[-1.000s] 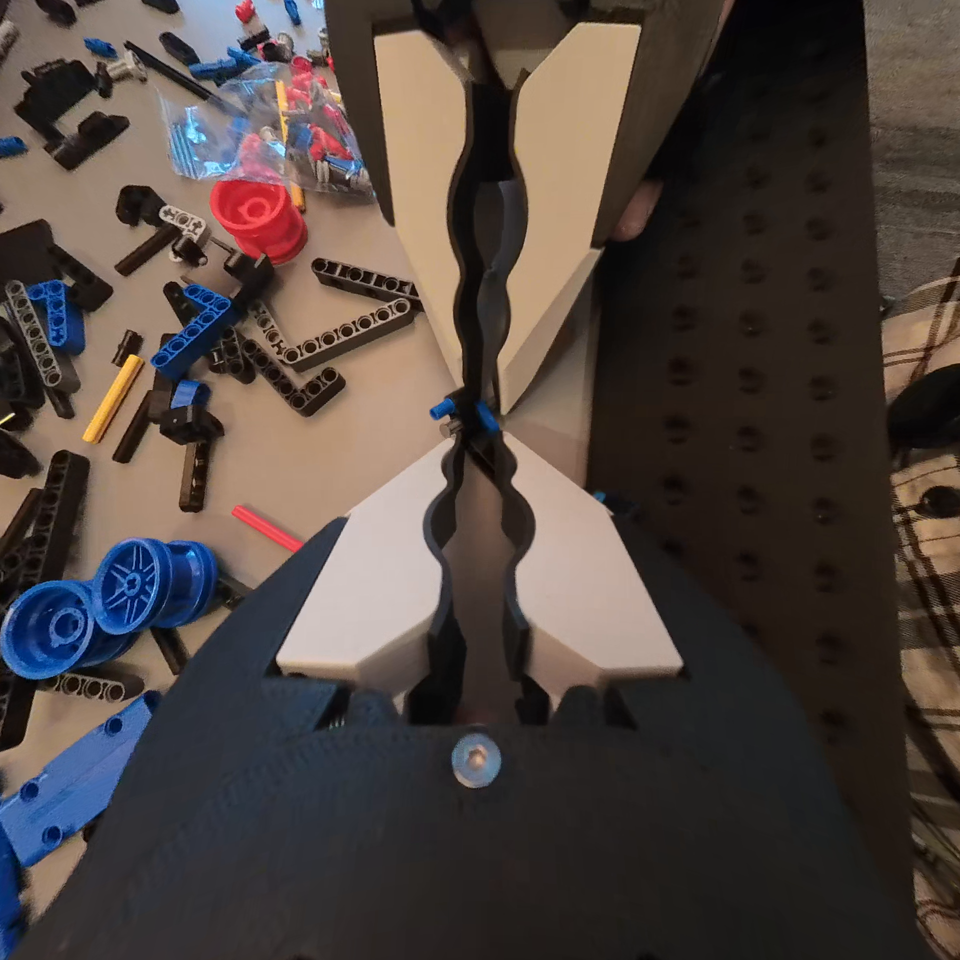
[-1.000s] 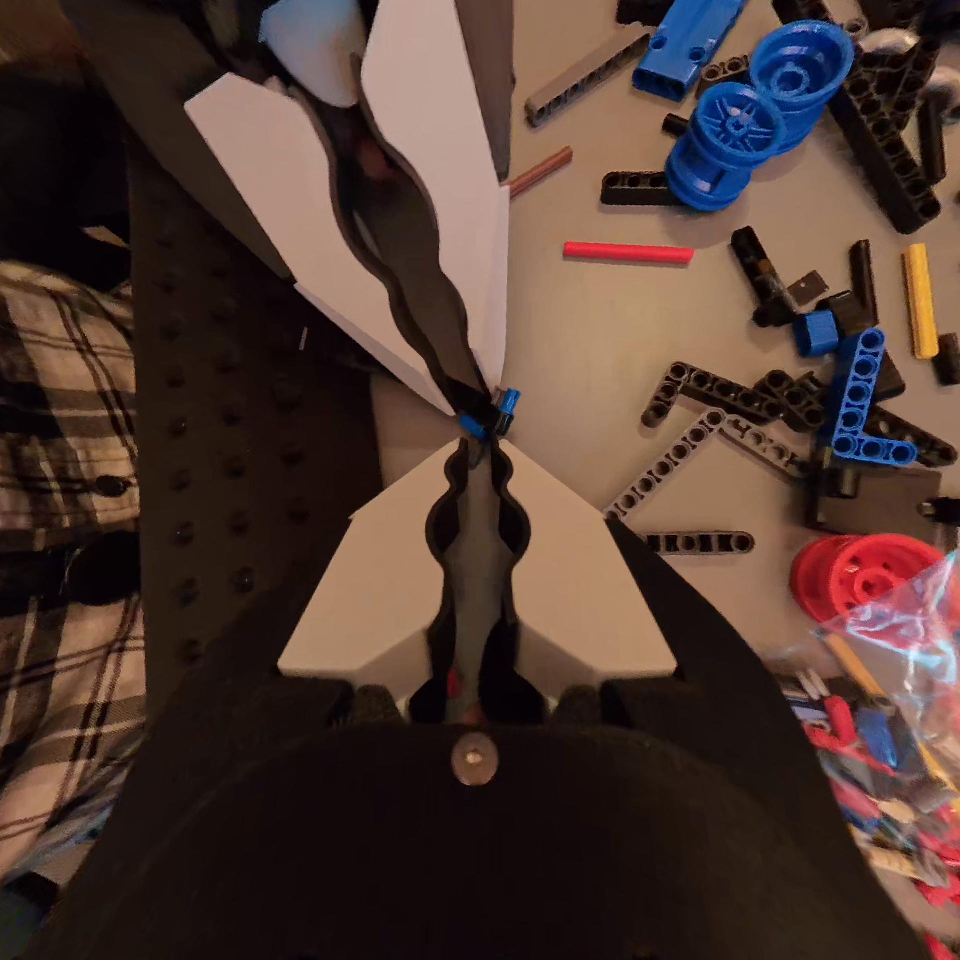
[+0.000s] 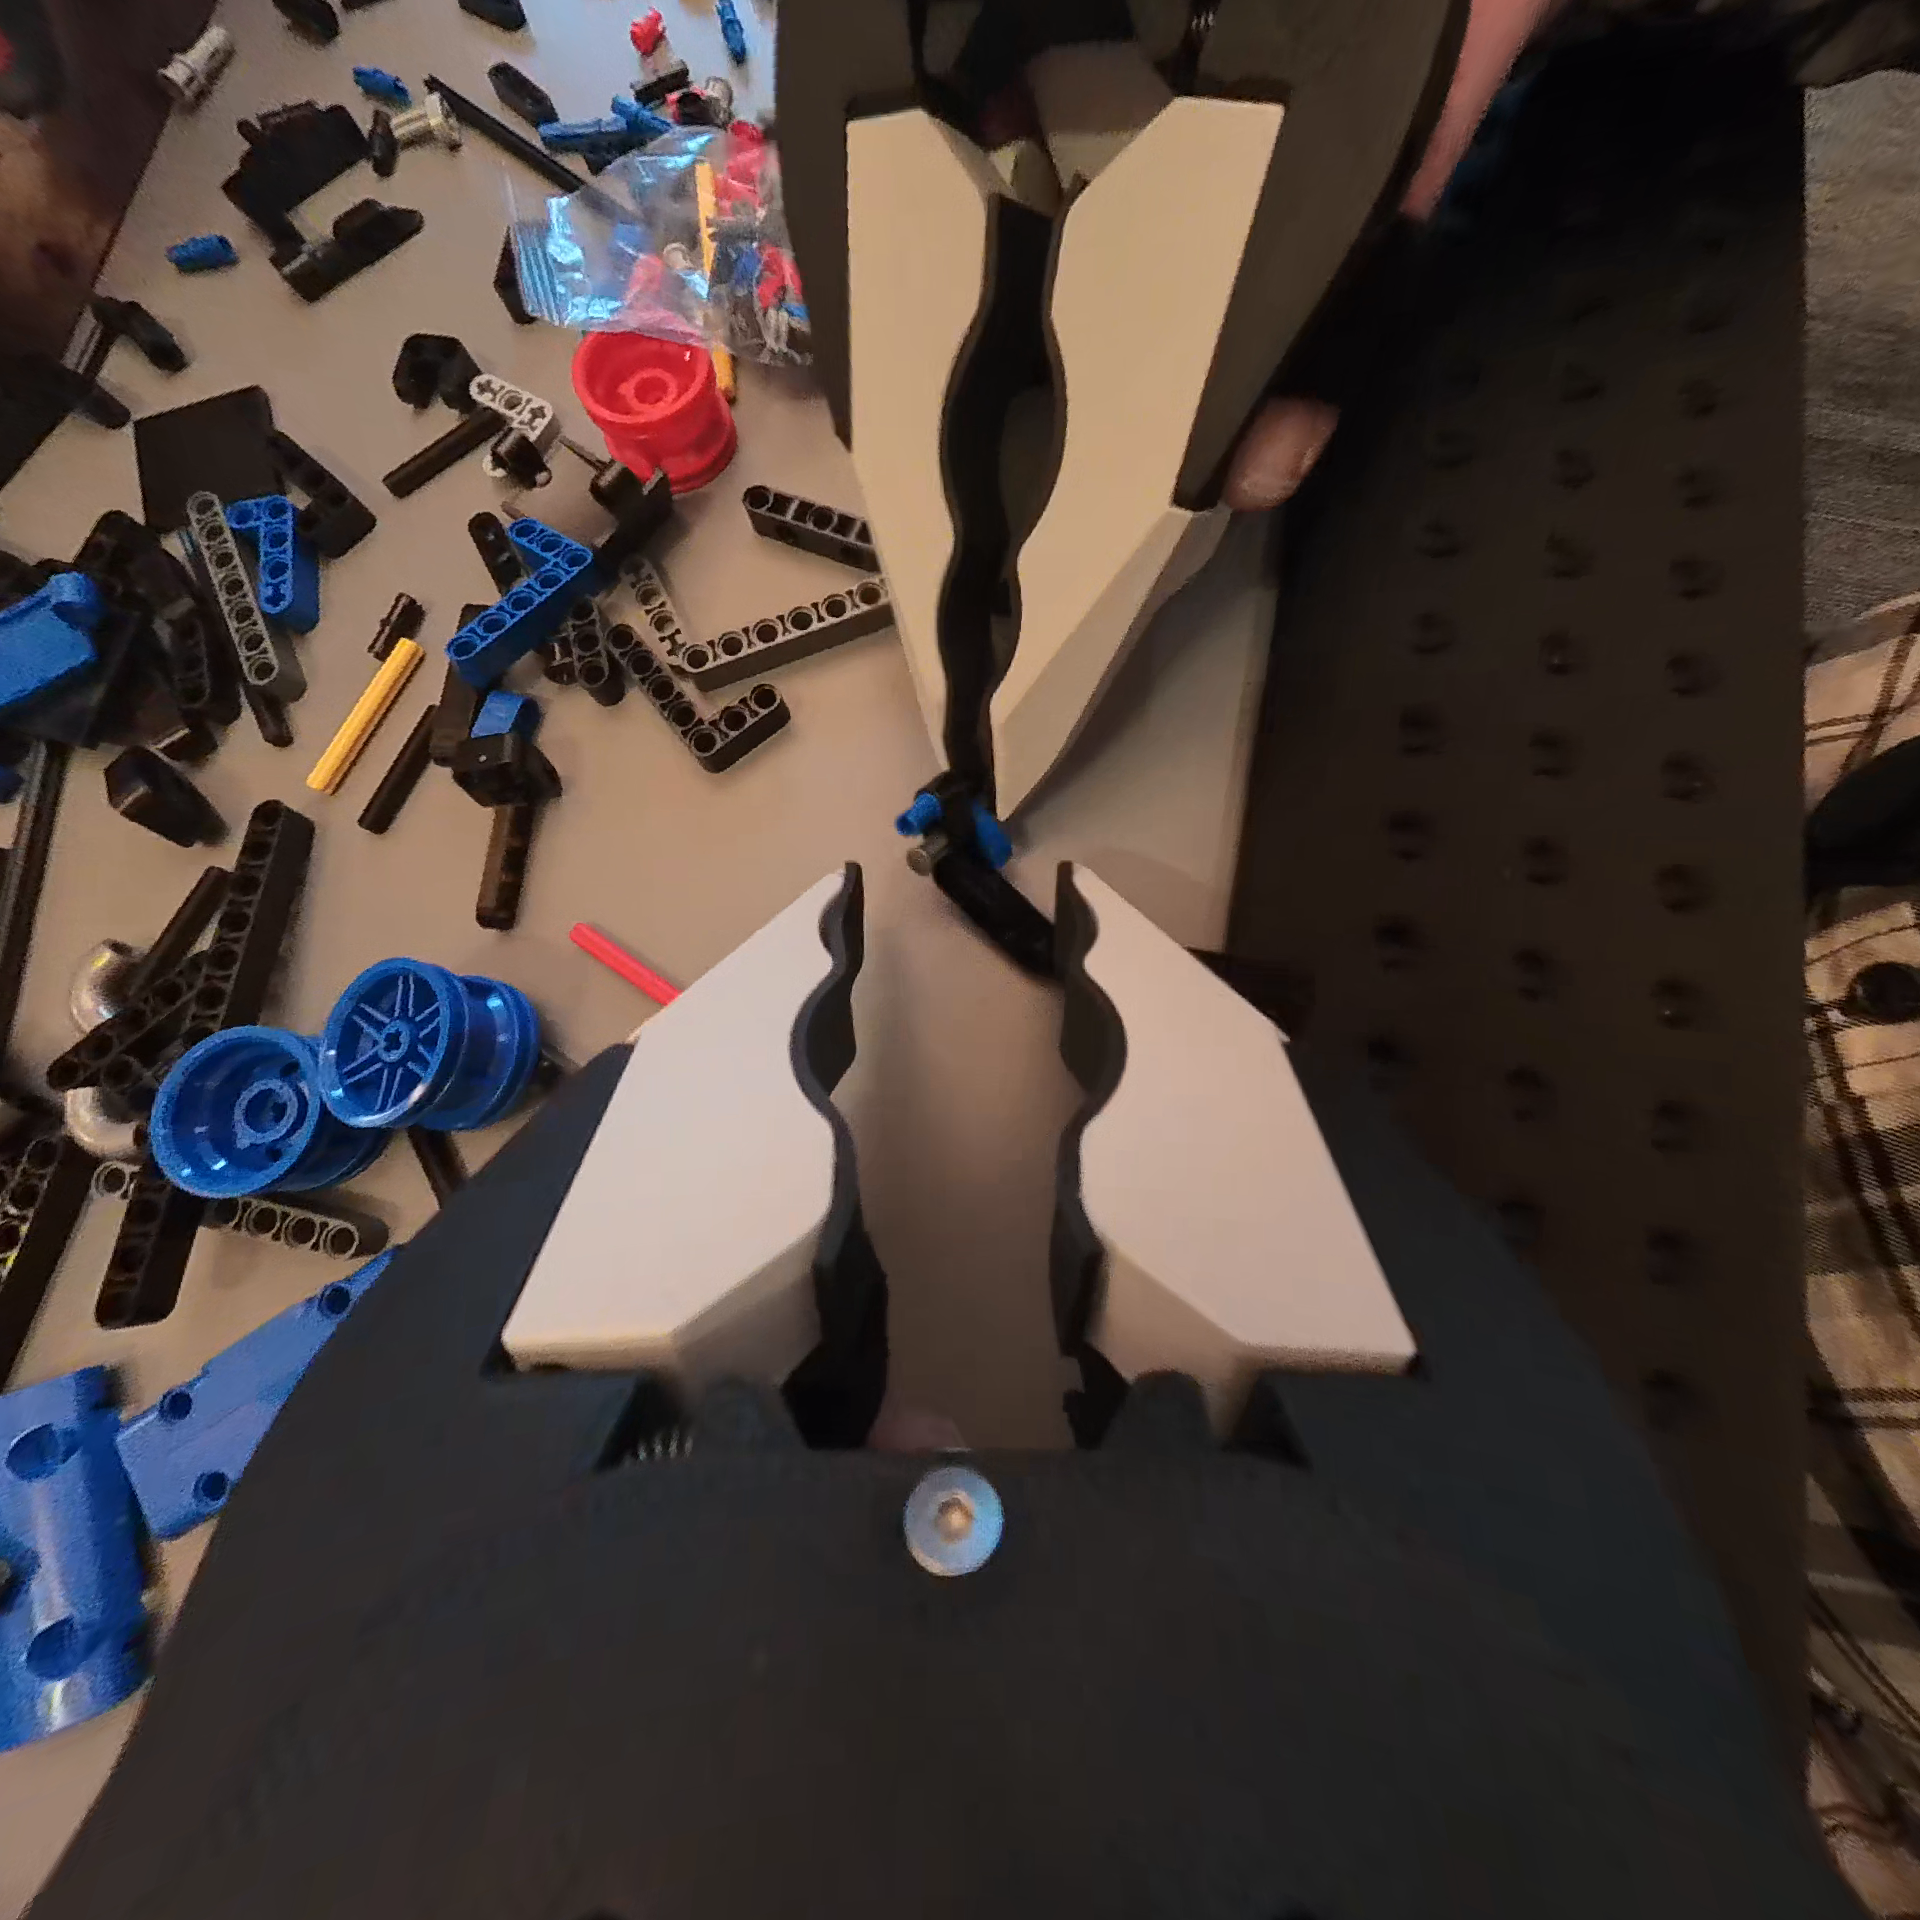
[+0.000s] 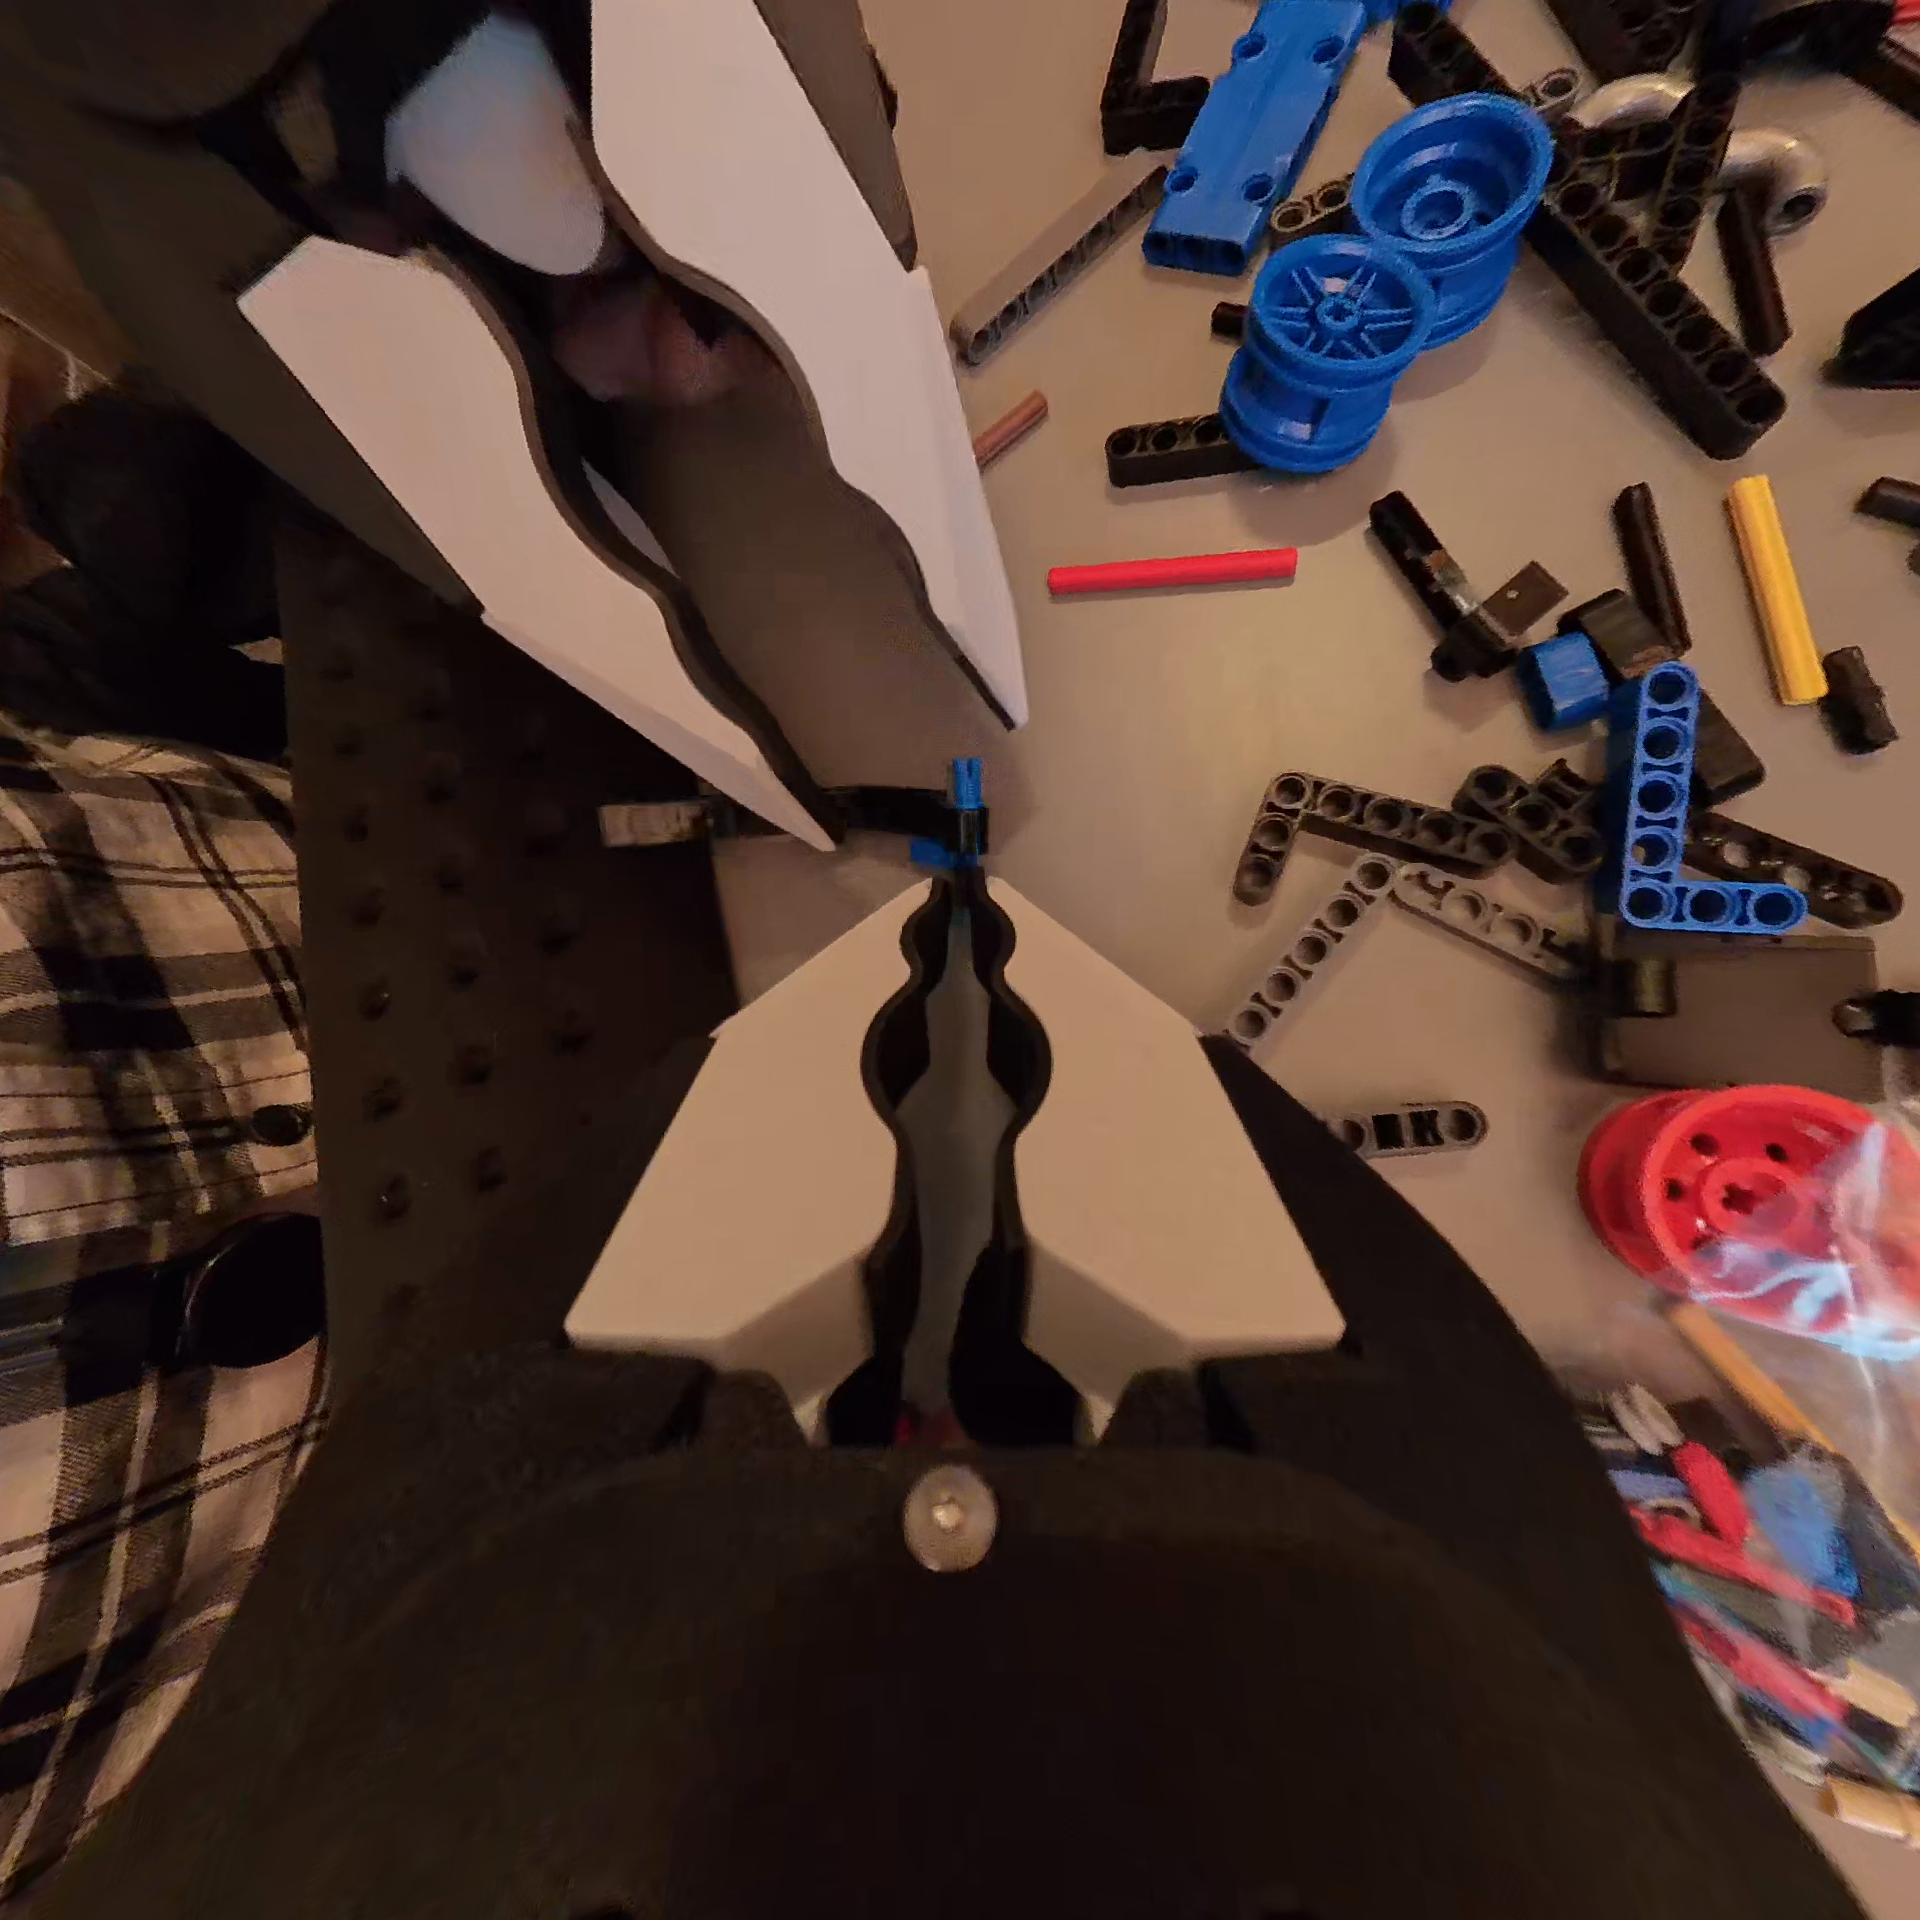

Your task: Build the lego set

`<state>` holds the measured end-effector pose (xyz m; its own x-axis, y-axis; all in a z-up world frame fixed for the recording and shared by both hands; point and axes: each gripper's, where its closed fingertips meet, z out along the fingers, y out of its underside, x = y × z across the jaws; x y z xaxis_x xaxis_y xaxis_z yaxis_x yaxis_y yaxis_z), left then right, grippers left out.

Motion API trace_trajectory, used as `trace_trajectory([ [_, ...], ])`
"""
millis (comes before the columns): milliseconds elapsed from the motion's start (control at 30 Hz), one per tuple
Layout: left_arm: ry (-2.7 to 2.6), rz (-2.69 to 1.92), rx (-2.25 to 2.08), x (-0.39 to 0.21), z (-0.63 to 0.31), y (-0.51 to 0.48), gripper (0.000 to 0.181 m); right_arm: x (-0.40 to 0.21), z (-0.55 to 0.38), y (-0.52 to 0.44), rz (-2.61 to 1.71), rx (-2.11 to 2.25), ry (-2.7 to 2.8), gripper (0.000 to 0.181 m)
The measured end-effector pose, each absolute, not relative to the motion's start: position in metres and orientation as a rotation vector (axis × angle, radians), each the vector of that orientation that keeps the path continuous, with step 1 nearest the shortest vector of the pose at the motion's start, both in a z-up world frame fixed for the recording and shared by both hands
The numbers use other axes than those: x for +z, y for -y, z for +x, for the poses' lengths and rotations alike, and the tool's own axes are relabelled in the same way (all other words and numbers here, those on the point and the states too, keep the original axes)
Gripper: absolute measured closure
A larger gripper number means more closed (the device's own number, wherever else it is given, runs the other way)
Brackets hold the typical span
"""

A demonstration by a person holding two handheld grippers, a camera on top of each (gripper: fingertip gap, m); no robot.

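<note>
The left claw [image 3: 961, 883] has its two fingers apart, and the small black piece with blue pins [image 3: 961, 831] sits just past its tips, pinched tight by the right claw [image 4: 961, 878] coming from the other side. The piece could slip and drop among the loose parts on the table [image 3: 665, 842], because only its end is held. The right claw's tips hide how the pins fit.
</note>
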<state>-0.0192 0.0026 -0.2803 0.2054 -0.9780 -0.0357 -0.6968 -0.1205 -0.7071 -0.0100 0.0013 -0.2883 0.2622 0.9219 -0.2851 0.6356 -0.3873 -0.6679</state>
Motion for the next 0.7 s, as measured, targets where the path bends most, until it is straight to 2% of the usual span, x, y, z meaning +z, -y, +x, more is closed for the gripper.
trace_trajectory([
  [200, -1.653, -1.844, -0.292, -0.291, -0.017, -0.006, 0.149, -0.291, -0.014, -0.002, -2.175, 0.955, 1.327, 0.18],
  [333, -1.639, -1.846, -0.155, -0.291, -0.017, -0.015, 0.156, -0.289, -0.016, -0.004, -2.199, 0.975, 1.271, 0.18],
  [567, -1.634, -1.812, 0.001, -0.289, -0.024, -0.022, 0.154, -0.288, -0.013, -0.011, -2.214, 0.959, 1.197, 0.18],
  [700, -1.627, -1.791, 0.025, -0.29, -0.021, -0.023, 0.162, -0.288, -0.013, -0.013, -2.218, 0.961, 1.179, 0.18],
])
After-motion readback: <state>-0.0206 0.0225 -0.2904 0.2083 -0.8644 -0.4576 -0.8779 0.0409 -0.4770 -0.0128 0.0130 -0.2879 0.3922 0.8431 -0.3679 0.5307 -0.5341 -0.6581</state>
